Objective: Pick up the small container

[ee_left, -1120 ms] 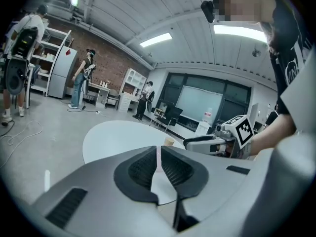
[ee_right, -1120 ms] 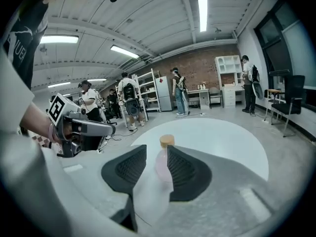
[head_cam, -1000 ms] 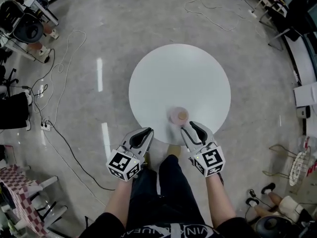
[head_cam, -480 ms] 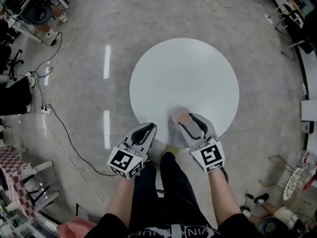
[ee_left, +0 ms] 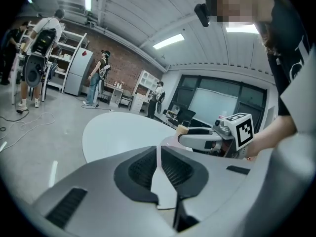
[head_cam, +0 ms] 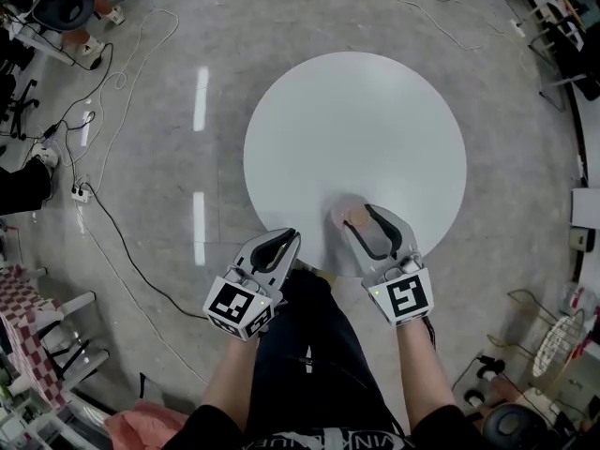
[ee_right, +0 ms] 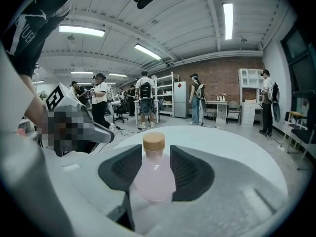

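The small container (head_cam: 351,216) is a pale pink bottle with a tan cap, standing upright near the front edge of the round white table (head_cam: 356,129). My right gripper (head_cam: 357,217) reaches over that edge. Its jaws have just been opening and stand wide, one on each side of the bottle. In the right gripper view the container (ee_right: 154,177) stands between the pads of the right gripper (ee_right: 155,148), and no squeeze shows. My left gripper (head_cam: 289,236) hangs at the table's rim to the left, with nothing in it. The left gripper (ee_left: 159,149) has its pads nearly touching. That view also shows the container's cap (ee_left: 182,129).
Cables (head_cam: 122,242) and a power strip (head_cam: 80,193) lie on the grey floor to the left. Chairs (head_cam: 66,3) stand at the far left and a wire stool (head_cam: 553,331) at the right. Several people and shelves (ee_right: 165,95) stand far behind the table.
My right gripper has moved forward and its jaws have widened, so the container now stands between them instead of ahead of the tips. The left gripper has sunk slightly at the rim.
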The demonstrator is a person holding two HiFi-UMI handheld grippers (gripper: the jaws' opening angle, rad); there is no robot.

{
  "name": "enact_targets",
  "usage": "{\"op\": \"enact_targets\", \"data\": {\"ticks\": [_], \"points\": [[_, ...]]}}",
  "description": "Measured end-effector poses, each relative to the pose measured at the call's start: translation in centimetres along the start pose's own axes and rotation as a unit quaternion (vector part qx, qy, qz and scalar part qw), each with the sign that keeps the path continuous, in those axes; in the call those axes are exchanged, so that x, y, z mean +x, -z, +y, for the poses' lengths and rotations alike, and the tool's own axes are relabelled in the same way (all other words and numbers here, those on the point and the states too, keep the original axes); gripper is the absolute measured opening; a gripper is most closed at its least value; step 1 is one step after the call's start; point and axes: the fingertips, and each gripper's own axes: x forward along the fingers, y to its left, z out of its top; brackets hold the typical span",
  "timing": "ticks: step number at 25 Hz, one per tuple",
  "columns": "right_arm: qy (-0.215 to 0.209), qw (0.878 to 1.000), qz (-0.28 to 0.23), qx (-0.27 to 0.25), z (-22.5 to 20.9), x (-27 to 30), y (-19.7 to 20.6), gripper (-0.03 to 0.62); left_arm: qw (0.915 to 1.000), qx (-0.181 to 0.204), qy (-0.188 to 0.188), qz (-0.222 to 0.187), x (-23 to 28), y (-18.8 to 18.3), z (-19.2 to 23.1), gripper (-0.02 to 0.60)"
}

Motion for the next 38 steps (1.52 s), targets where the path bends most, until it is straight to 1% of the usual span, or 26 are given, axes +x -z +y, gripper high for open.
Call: {"op": "enact_targets", "data": {"ticks": [4,7,9,12,15,20,24,38], "points": [[-0.003,1.0,-0.011,-0.023,0.6,0.7,-0.4,0.172,1.0,-0.003,0.004,-0.004,0.3,-0.1,0.8,0.028],[0.003,0.998,-0.012,-0.055,0.6,0.8,-0.3,0.17,0.9999,0.003,0.012,-0.008,0.9,-0.4,0.5,0.028],[0.007,0.998,-0.02,-0.06,0.7,0.9,-0.4,0.156,0.9997,0.009,0.018,-0.011,1.2,-0.6,0.4,0.028],[0.011,0.998,-0.034,-0.047,0.6,0.9,-0.4,0.15,0.9995,0.015,0.023,-0.016,1.6,-0.6,0.3,0.028],[0.008,0.998,-0.036,-0.042,0.7,0.9,-0.3,0.15,0.9994,0.019,0.022,-0.018,1.6,-0.3,0.5,0.028],[0.006,0.999,-0.038,-0.035,0.7,1.0,-0.5,0.149,0.9994,0.013,0.021,-0.023,1.5,-0.2,1.0,0.028],[0.005,0.999,-0.04,-0.02,0.6,1.0,-0.5,0.143,0.9994,0.013,0.023,-0.024,1.6,-0.1,0.9,0.028],[0.023,0.999,-0.041,-0.009,0.9,1.1,-0.8,0.14,0.999,0.021,0.018,-0.034,0.2,-0.9,2.5,0.028]]}}
